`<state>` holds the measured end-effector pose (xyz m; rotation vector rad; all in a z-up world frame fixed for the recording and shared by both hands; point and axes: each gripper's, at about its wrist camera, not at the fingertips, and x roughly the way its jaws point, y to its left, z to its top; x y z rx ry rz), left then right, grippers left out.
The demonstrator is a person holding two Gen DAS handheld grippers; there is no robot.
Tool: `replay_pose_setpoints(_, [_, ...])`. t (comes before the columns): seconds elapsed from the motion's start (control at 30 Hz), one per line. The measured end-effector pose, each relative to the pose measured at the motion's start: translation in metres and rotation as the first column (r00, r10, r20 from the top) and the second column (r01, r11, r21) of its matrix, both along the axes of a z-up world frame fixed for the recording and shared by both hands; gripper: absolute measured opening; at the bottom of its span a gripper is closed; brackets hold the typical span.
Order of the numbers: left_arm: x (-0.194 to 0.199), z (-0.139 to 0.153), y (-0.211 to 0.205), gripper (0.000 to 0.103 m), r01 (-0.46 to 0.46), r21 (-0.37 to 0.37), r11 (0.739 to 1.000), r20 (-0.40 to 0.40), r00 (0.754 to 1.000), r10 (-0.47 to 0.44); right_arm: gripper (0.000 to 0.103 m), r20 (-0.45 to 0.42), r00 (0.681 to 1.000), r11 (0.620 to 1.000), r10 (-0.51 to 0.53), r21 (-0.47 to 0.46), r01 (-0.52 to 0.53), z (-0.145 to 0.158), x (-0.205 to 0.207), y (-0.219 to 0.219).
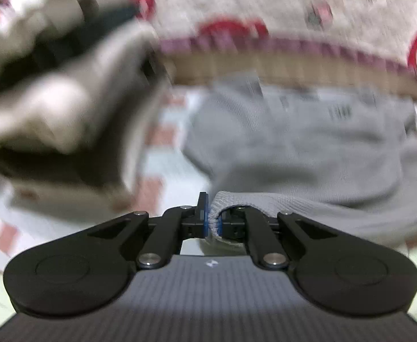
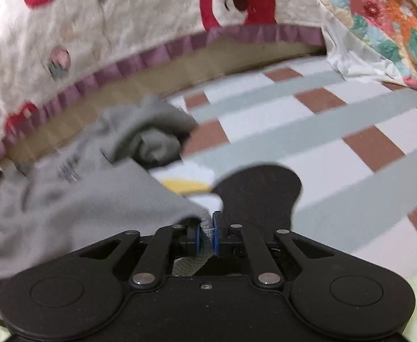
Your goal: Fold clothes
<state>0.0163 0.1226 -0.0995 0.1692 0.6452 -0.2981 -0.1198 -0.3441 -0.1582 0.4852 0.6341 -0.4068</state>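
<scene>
A grey knit garment (image 1: 308,148) is stretched between both grippers over a checked sheet. My left gripper (image 1: 212,222) is shut on the garment's ribbed edge, which folds over the right pad; the cloth runs off to the right. In the right wrist view the grey garment (image 2: 94,199) spreads to the left, bunched at its far end, and my right gripper (image 2: 207,238) is shut on another ribbed edge of it between blue pads. A blurred pale and dark cloth mass (image 1: 60,108) hangs at the left of the left wrist view; what it is cannot be told.
The bed sheet (image 2: 308,142) is checked in white, pale green and brown. A cream blanket with red bears and a purple frill (image 2: 157,17) borders the far side. A flowered quilt (image 2: 379,14) lies at the far right. The gripper's dark shadow (image 2: 259,193) falls ahead.
</scene>
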Motion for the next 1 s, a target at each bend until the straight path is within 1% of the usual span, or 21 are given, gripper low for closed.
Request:
replay_pose_setpoints(0.07, [0.005, 0.025, 0.003, 0.005, -0.015, -0.007, 1.0, 0.062, 0.998, 0.015, 0.01, 0.051, 0.998, 1.0, 0.025, -0.004, -0.025, 0.017, 0.003, -0.004])
replay_pose_setpoints(0.1, [0.009, 0.037, 0.006, 0.005, -0.018, -0.021, 1.0, 0.091, 0.996, 0.02, 0.009, 0.076, 0.996, 0.999, 0.048, -0.021, -0.046, 0.028, 0.007, -0.004])
replay_pose_setpoints(0.17, [0.015, 0.064, 0.011, 0.005, -0.03, -0.031, 0.999, 0.14, 0.99, 0.034, 0.009, 0.15, 0.985, 0.994, 0.086, -0.077, -0.075, 0.063, -0.003, 0.002])
replay_pose_setpoints(0.23, [0.018, 0.092, 0.019, 0.005, -0.047, -0.05, 0.998, 0.179, 0.982, 0.055, 0.009, 0.23, 0.966, 0.987, 0.118, -0.132, -0.09, 0.1, -0.017, 0.01])
replay_pose_setpoints(0.33, [-0.011, 0.114, 0.037, 0.005, -0.04, -0.077, 0.996, 0.173, 0.983, 0.053, 0.009, 0.342, 0.924, 0.971, 0.173, -0.215, -0.103, 0.155, -0.04, 0.022])
replay_pose_setpoints(0.43, [-0.041, 0.135, 0.056, 0.005, -0.033, -0.104, 0.994, 0.165, 0.985, 0.05, 0.008, 0.443, 0.866, 0.949, 0.234, -0.297, -0.104, 0.21, -0.062, 0.033])
replay_pose_setpoints(0.47, [-0.051, 0.142, 0.062, 0.005, -0.031, -0.113, 0.993, 0.163, 0.985, 0.049, 0.008, 0.458, 0.856, 0.947, 0.241, -0.306, -0.104, 0.217, -0.074, 0.039])
replay_pose_setpoints(0.5, [-0.061, 0.149, 0.068, 0.005, -0.029, -0.122, 0.992, 0.161, 0.986, 0.048, 0.008, 0.437, 0.87, 0.952, 0.227, -0.288, -0.104, 0.208, -0.09, 0.045])
replay_pose_setpoints(0.57, [-0.081, 0.122, 0.078, 0.005, -0.027, -0.1, 0.995, 0.052, 0.998, 0.033, 0.009, 0.347, 0.921, 0.97, 0.178, -0.22, -0.105, 0.173, -0.116, 0.054])
replay_pose_setpoints(0.6, [-0.089, 0.101, 0.081, 0.005, -0.022, -0.067, 0.998, -0.019, 1.0, 0.021, 0.008, 0.289, 0.946, 0.981, 0.147, -0.163, -0.102, 0.15, -0.125, 0.054])
replay_pose_setpoints(0.67, [-0.099, 0.068, 0.078, 0.005, -0.01, -0.008, 1.0, -0.109, 0.994, 0.009, 0.009, 0.17, 0.983, 0.997, 0.072, -0.023, -0.069, 0.096, -0.141, 0.052])
replay_pose_setpoints(0.7, [-0.102, 0.054, 0.076, 0.005, 0.004, 0.006, 1.0, -0.145, 0.989, -0.003, 0.008, 0.132, 0.99, 0.998, 0.044, 0.028, -0.049, 0.075, -0.147, 0.05])
replay_pose_setpoints(0.73, [-0.102, 0.053, 0.074, 0.005, 0.015, 0.006, 1.0, -0.147, 0.989, -0.014, 0.008, 0.116, 0.993, 0.998, 0.025, 0.059, -0.032, 0.06, -0.15, 0.048])
replay_pose_setpoints(0.77, [-0.103, 0.053, 0.072, 0.005, 0.027, 0.006, 1.0, -0.146, 0.989, -0.025, 0.008, 0.116, 0.993, 0.997, 0.017, 0.067, -0.025, 0.054, -0.151, 0.046])
replay_pose_setpoints(0.8, [-0.103, 0.052, 0.07, 0.005, 0.038, 0.005, 0.999, -0.146, 0.989, -0.037, 0.008, 0.132, 0.991, 0.998, 0.02, 0.052, -0.027, 0.057, -0.152, 0.045])
replay_pose_setpoints(0.83, [-0.103, 0.06, 0.068, 0.005, 0.052, 0.012, 0.999, -0.12, 0.992, -0.05, 0.008, 0.164, 0.986, 0.999, 0.033, 0.031, -0.039, 0.066, -0.153, 0.045])
replay_pose_setpoints(0.87, [-0.104, 0.072, 0.067, 0.005, 0.068, 0.017, 0.998, -0.089, 0.994, -0.066, 0.008, 0.212, 0.976, 0.998, 0.057, 0.002, -0.059, 0.081, -0.155, 0.046])
replay_pose_setpoints(0.9, [-0.105, 0.081, 0.07, 0.005, 0.076, 0.009, 0.997, -0.088, 0.993, -0.075, 0.008, 0.248, 0.965, 0.996, 0.084, -0.038, -0.077, 0.097, -0.158, 0.049])
replay_pose_setpoints(0.97, [-0.105, 0.1, 0.075, 0.005, 0.092, -0.01, 0.996, -0.088, 0.992, -0.093, 0.008, 0.276, 0.954, 0.988, 0.12, -0.123, -0.089, 0.127, -0.171, 0.056])
replay_pose_setpoints(1.0, [-0.107, 0.105, 0.08, 0.005, 0.091, -0.018, 0.996, -0.108, 0.99, -0.093, 0.008, 0.285, 0.949, 0.982, 0.135, -0.162, -0.091, 0.141, -0.179, 0.06])
